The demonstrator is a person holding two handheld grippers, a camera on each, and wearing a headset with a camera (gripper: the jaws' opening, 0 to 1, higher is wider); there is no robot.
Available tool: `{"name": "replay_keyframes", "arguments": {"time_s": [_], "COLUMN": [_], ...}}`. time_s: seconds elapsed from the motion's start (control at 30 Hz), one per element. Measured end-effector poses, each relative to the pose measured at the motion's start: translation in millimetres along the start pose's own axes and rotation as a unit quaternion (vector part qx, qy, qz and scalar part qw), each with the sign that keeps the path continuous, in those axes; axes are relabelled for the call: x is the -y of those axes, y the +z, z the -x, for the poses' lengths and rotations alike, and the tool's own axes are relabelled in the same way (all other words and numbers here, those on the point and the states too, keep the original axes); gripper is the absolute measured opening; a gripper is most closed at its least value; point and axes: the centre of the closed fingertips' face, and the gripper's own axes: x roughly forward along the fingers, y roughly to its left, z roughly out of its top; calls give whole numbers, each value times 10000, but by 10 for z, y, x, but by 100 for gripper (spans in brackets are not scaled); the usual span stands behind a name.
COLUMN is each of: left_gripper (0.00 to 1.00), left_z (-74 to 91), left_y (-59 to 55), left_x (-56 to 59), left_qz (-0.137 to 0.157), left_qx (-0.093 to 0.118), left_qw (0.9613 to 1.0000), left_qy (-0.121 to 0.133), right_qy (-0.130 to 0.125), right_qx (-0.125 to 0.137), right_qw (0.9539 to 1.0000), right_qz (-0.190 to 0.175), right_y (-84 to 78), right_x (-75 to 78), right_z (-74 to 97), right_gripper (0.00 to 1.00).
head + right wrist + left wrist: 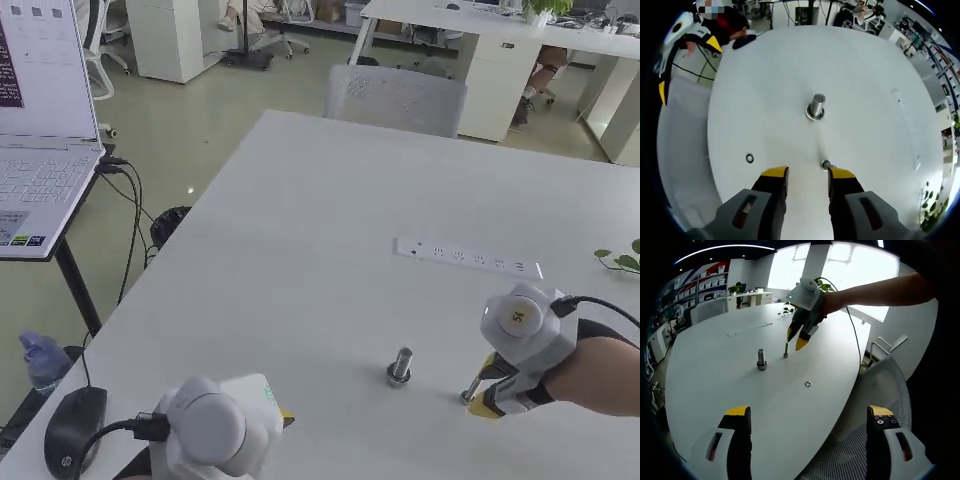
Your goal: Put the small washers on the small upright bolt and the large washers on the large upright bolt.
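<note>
Fingers of the right gripper [808,172] are open just beside the small bolt [826,164]; the left gripper [808,412] has its fingers wide open.

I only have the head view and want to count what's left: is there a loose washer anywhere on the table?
Observer: Yes. In the left gripper view, one washer lies flat on the table, ahead of the left gripper.
Operator: Is the left gripper holding one too?
Observer: No. Its own view shows the jaws wide apart with nothing between them.
</note>
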Motion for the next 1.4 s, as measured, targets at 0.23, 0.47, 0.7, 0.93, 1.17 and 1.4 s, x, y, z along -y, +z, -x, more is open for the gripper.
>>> {"name": "replay_keyframes", "arguments": {"time_s": [0.23, 0.47, 0.7, 0.93, 1.17, 1.4], "left_gripper": [95, 94, 94, 93, 92, 93], "left_z": [82, 96, 85, 83, 87, 102], "left_y": [-24, 3, 11, -7, -52, -61], "left_x": [3, -9, 16, 41, 26, -3], "left_qz": [-88, -60, -131, -156, -162, -182], "left_qx": [-51, -12, -8, 7, -21, -37], "left_qw": [9999, 9999, 9997, 9996, 9995, 9995], "left_qy": [-39, -141, -187, -241, -264, -253], "right_qy": [44, 125, 238, 360, 350, 338], "right_qx": [-32, -2, -14, -52, -76, -85], "right_qw": [10000, 9998, 9995, 9991, 9990, 9988], "right_qz": [-70, -151, -189, -214, -264, -337], "right_y": [-18, -47, -106, -118, -131, -126], "right_x": [-247, -494, -746, -992, -1026, -1013], "right_z": [-21, -77, -141, -268, -365, -445], "right_gripper": [33, 34, 35, 35, 34, 34]}}
